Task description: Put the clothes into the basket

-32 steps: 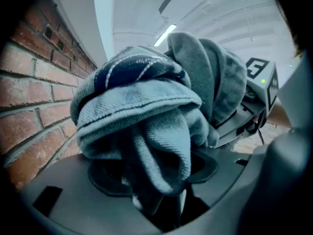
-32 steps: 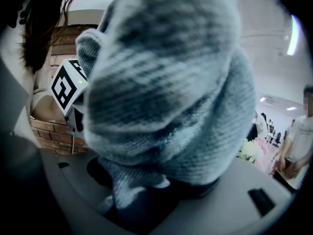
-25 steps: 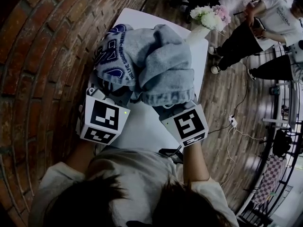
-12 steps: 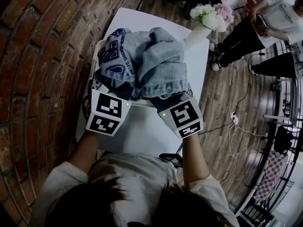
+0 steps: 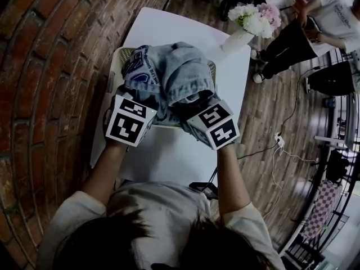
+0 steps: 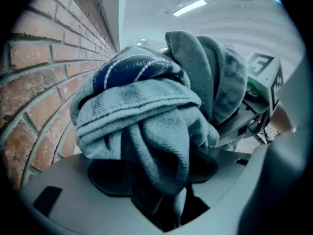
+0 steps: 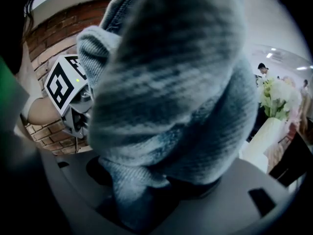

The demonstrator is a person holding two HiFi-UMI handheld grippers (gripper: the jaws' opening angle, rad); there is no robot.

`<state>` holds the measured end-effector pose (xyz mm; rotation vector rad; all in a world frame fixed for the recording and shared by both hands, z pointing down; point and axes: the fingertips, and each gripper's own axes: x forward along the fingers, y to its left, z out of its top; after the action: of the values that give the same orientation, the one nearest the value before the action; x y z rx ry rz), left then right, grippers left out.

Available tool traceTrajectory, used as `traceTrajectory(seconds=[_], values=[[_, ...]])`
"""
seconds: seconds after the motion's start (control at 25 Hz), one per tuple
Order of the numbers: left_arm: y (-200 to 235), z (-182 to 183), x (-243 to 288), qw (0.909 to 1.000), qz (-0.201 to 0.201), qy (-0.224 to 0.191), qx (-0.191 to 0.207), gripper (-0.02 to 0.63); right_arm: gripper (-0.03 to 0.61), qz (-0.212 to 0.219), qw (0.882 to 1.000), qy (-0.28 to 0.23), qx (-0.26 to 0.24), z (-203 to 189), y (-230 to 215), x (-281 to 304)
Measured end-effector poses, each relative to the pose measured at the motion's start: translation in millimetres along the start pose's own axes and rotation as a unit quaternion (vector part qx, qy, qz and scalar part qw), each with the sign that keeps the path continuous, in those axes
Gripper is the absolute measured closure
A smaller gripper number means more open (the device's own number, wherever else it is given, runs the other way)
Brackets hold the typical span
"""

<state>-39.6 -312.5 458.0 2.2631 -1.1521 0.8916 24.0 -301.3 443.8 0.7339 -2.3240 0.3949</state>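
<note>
A bundled grey sweatshirt [image 5: 169, 72] with dark blue lettering sits low inside a pale mesh basket [image 5: 118, 59] on the white table [image 5: 169, 159]. My left gripper [image 5: 149, 104] is shut on the bundle's left near edge, and my right gripper [image 5: 194, 108] is shut on its right near edge. Cloth hides the jaws of both in the head view. In the left gripper view the grey fabric [image 6: 142, 126] is pinched between that gripper's jaws, with the right gripper's cube [image 6: 261, 80] beside it. In the right gripper view the sweatshirt [image 7: 176, 92] fills the frame and runs down between the jaws.
A brick wall [image 5: 50, 66] runs along the table's left side. A white vase of flowers [image 5: 250, 18] stands at the table's far right corner. Two people [image 5: 320, 21] are on the wooden floor at upper right, and cables [image 5: 278, 142] trail right of the table.
Both grippers have come down and away from me with the sweatshirt. The bundle has sunk into the basket, whose rim now shows on both sides.
</note>
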Motion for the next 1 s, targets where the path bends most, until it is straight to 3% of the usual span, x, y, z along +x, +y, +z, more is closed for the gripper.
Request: traceTrajectory(seconds=[0.48,0.64,1.0], values=[[4,-49,41,0.9911,-0.052,0.096,-0.076,0.336,0.258,0.049,0.99,0.119,0.063,-42,-4,38],[8,-65,54,0.9867,-0.057,0.124,-0.088,0.331,0.255,0.046,0.984,0.149,0.088,-56,-5,51],[18,-85,66,0.9754,-0.044,0.193,-0.096,0.301,0.221,0.035,0.978,0.162,0.123,-78,-12,68]])
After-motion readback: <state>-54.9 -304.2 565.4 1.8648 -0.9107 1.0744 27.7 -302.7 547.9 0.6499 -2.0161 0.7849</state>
